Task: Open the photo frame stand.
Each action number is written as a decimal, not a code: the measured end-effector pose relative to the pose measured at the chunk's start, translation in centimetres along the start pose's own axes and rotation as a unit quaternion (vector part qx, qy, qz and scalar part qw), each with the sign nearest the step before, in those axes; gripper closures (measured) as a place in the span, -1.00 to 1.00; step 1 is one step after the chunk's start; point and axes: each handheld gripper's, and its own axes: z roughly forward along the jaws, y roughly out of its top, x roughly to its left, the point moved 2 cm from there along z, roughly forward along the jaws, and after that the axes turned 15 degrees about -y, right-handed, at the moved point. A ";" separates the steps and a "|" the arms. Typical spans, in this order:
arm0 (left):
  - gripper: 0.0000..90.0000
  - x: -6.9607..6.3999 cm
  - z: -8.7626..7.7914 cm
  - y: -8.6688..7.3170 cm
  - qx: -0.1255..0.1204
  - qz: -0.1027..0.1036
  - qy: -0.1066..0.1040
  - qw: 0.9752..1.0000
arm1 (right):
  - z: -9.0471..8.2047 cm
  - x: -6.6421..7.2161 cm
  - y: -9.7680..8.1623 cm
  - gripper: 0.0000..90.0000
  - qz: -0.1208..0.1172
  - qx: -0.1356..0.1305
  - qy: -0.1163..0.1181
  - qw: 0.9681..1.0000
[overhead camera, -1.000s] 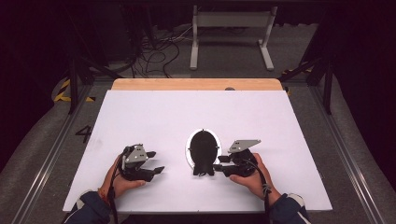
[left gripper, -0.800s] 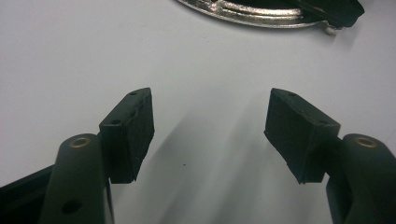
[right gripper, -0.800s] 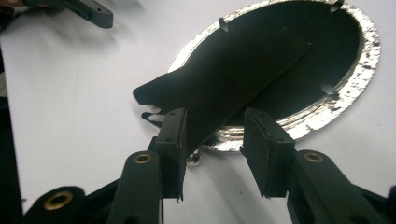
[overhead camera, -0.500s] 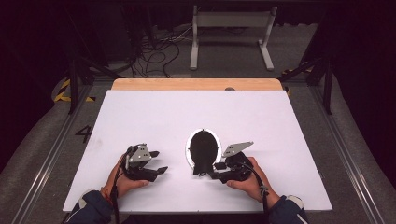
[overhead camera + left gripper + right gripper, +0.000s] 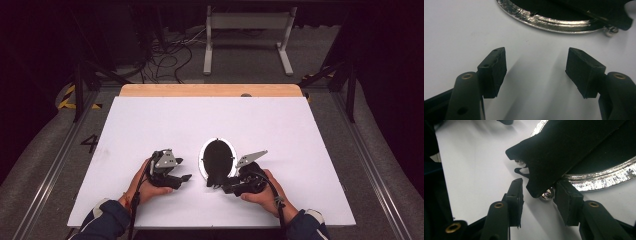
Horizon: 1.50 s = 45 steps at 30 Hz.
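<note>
An oval black plate with a shiny silver rim [image 5: 217, 157] lies flat on the white table top [image 5: 280, 130], near the front edge. A black flap [image 5: 559, 152] lies across it, with a small silver ball [image 5: 547, 194] at its tip. My right gripper [image 5: 216, 184] points left at the oval's near end. Its jaws [image 5: 539, 195] have just been closing around the flap's tip and the ball. The right pad [image 5: 567, 202] sits against the rim and a gap remains at the left pad. My left gripper [image 5: 184, 177] stands open and empty [image 5: 536, 70], aimed at the silver rim [image 5: 554, 21].
A wooden strip [image 5: 210, 90] borders the table's far edge. Beyond it, a white metal stand [image 5: 247, 30] and loose cables [image 5: 170, 55] lie on the floor. Metal rails [image 5: 55, 165] run along both sides of the table.
The left hand has slid right, closer to the oval plate. The right gripper has stayed at the oval's near end, with its top plate tipped more.
</note>
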 end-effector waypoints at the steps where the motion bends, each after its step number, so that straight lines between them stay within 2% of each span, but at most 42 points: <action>1: -0.25 0.0 0.0 0.0 -0.001 0.000 -0.002 1.000 | 0.0 -0.1 0.0 0.31 0.006 -0.002 0.005 1.000; 8: -0.25 0.0 0.2 0.2 0.001 0.003 -0.006 1.000 | 0.1 -0.6 0.1 0.17 0.050 -0.015 0.038 0.998; 10: -0.26 0.0 0.3 0.2 0.003 0.007 -0.005 1.000 | 0.1 -0.9 0.2 0.13 0.075 -0.022 0.052 0.996; 12: -0.28 -0.1 0.3 0.3 0.005 0.007 -0.004 1.000 | 0.3 -1.2 0.2 0.09 0.103 -0.026 0.073 0.992; 14: -0.28 -0.1 0.4 0.4 0.006 0.006 -0.005 1.000 | 0.6 -1.7 0.1 0.08 0.135 -0.029 0.092 0.986; 16: -0.28 -0.1 0.6 0.7 0.006 0.009 -0.006 1.000 | 0.9 -2.3 0.1 0.09 0.173 -0.032 0.121 0.977; 17: -0.28 -0.2 0.6 0.8 0.007 0.010 -0.005 1.000 | 1.0 -2.4 0.1 0.10 0.182 -0.034 0.127 0.974; 19: -0.28 -0.1 0.7 1.0 0.004 0.011 -0.005 1.000 | 1.1 -2.8 0.2 0.10 0.212 -0.042 0.140 0.966; 22: -0.28 0.1 0.8 1.3 0.002 0.014 -0.005 1.000 | 1.6 -3.2 0.3 0.17 0.242 -0.053 0.145 0.958; 23: -0.28 0.1 0.9 1.4 0.001 0.009 -0.004 1.000 | 1.8 -3.2 0.3 0.18 0.251 -0.055 0.152 0.955; 25: -0.27 0.3 1.0 1.5 -0.002 0.011 -0.006 1.000 | 2.1 -3.2 0.4 0.19 0.258 -0.057 0.155 0.952; 28: -0.27 0.5 1.0 1.5 -0.003 0.008 -0.008 1.000 | 2.2 -3.2 0.5 0.23 0.260 -0.059 0.155 0.951; 30: -0.28 0.6 0.9 1.5 -0.014 -0.002 -0.018 1.000 | 2.2 -3.3 0.4 0.27 0.261 -0.060 0.156 0.951; 31: -0.29 0.9 0.8 1.5 -0.024 -0.020 -0.031 0.999 | 2.2 -3.3 0.4 0.28 0.259 -0.060 0.156 0.951; 32: -0.32 1.3 0.5 1.5 -0.032 -0.031 -0.036 0.998 | 2.2 -3.3 0.4 0.29 0.256 -0.060 0.156 0.952; 33: -0.31 1.3 0.5 1.5 -0.032 -0.031 -0.036 0.998 | 2.2 -3.3 0.4 0.30 0.250 -0.061 0.154 0.954; 34: -0.31 1.7 0.2 1.8 -0.048 -0.042 -0.039 0.997 | 2.2 -3.3 0.4 0.30 0.248 -0.062 0.154 0.954; 36: -0.31 2.0 0.1 2.0 -0.058 -0.048 -0.044 0.996 | 2.2 -3.3 0.4 0.31 0.247 -0.062 0.154 0.955; 40: -0.33 2.2 0.4 2.4 -0.056 -0.055 -0.057 0.995 | 2.1 -3.2 0.5 0.32 0.227 -0.072 0.152 0.959; 41: -0.34 2.2 0.4 2.4 -0.056 -0.055 -0.057 0.995 | 2.1 -3.2 0.5 0.32 0.227 -0.072 0.152 0.959; 45: -0.36 2.4 0.8 2.7 -0.052 -0.059 -0.070 0.995 | 2.0 -3.1 0.5 0.33 0.205 -0.083 0.149 0.964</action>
